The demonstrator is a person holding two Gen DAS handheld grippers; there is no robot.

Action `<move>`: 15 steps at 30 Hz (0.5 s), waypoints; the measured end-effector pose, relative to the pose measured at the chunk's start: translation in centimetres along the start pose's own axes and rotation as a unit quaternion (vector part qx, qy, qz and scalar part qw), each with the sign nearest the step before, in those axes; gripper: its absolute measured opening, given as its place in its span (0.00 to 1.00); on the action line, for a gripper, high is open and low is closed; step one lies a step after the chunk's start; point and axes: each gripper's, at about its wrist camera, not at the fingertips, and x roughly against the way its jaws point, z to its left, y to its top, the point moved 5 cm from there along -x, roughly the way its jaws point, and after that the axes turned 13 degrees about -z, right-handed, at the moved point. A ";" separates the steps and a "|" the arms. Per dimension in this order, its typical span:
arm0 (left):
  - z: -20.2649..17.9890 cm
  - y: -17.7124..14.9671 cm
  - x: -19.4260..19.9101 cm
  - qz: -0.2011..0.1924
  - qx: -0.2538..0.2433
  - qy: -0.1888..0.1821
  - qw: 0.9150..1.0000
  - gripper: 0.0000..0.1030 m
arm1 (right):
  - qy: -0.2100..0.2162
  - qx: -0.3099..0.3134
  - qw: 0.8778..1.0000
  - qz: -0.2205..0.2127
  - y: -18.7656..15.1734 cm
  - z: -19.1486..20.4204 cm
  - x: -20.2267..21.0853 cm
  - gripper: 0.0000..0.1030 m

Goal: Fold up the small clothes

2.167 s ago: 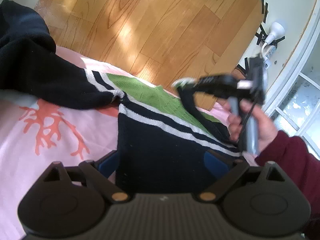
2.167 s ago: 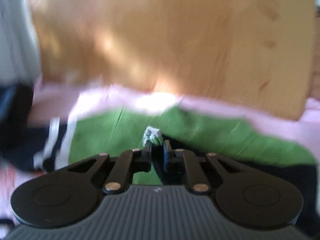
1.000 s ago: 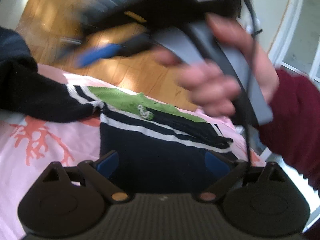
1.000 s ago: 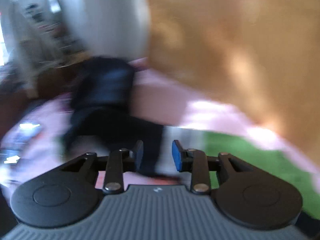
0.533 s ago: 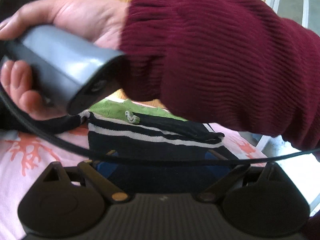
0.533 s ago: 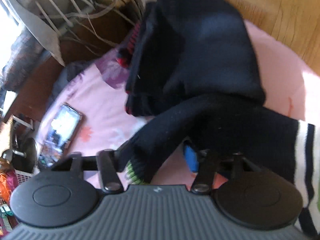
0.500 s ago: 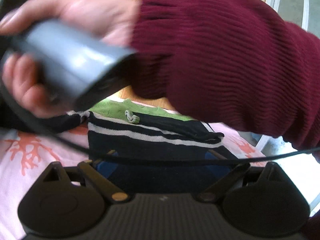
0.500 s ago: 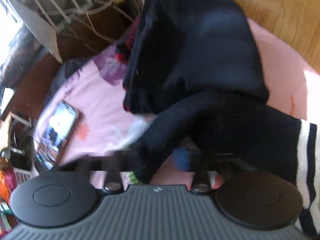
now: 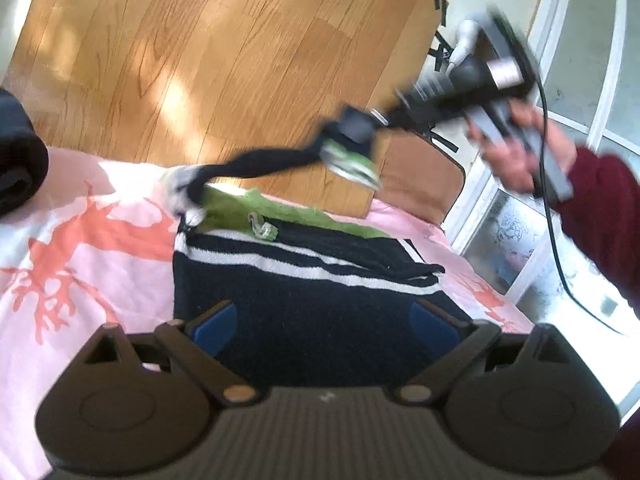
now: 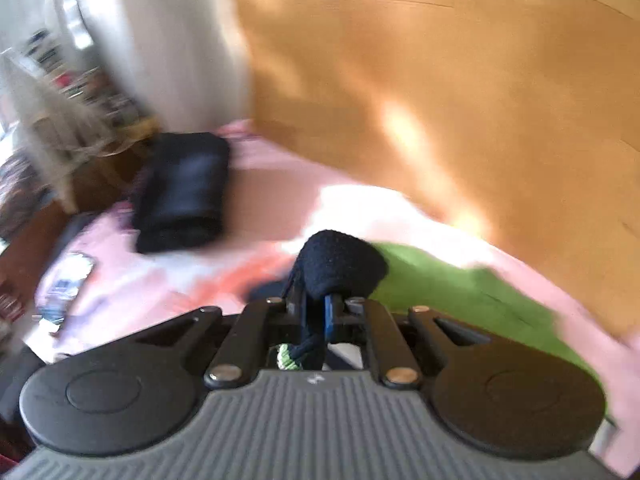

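A small navy sweater (image 9: 320,312) with white stripes and a green yoke (image 9: 236,206) lies flat on the pink sheet (image 9: 80,264). My left gripper (image 9: 324,324) is open, its blue pads on either side of the sweater's near hem. My right gripper (image 9: 352,140) is shut on the cuff of the sweater's left sleeve (image 9: 272,162) and holds it lifted, stretched across above the yoke. In the right wrist view the navy sleeve (image 10: 340,268) bulges out between the shut fingers (image 10: 330,316), with the green yoke (image 10: 460,292) beneath.
A folded dark garment (image 10: 184,192) lies at the sheet's far left, also at the left edge of the left wrist view (image 9: 16,164). A phone (image 10: 64,284) lies on the sheet. Wooden floor (image 9: 200,60) lies beyond the far edge. A window frame (image 9: 592,128) stands at right.
My right gripper closed on the left sleeve's cuff beside the dark folded garment and has swung right, pulling the sleeve up and across the sweater. The left gripper has stayed in place, open.
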 end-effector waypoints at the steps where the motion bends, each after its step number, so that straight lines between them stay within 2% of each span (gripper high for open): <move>1: 0.2 0.0 -0.3 0.006 0.008 -0.001 1.000 0.94 | -0.026 -0.012 1.000 -0.002 -1.1 -2.7 0.8 0.12; 3: 0.7 0.3 -0.9 0.019 0.029 0.001 0.999 0.94 | -0.082 -0.040 0.996 0.005 -3.5 -7.2 1.8 0.18; 6: 1.9 1.8 -1.8 0.023 0.054 0.017 0.998 0.94 | -0.156 -0.112 0.981 0.007 -8.2 -13.6 3.3 0.47; 10: 5.4 5.1 -5.0 0.020 0.101 0.052 0.993 0.94 | -0.147 -0.193 0.968 -0.059 -12.1 -16.1 6.2 0.47; 12: 6.9 6.4 -6.8 0.020 0.111 0.076 0.991 0.94 | -0.141 -0.193 0.968 -0.077 -12.9 -16.0 6.9 0.47; 15: 9.1 7.5 -10.5 0.041 0.103 0.121 0.986 0.94 | -0.130 -0.178 0.972 -0.080 -13.5 -15.0 6.3 0.50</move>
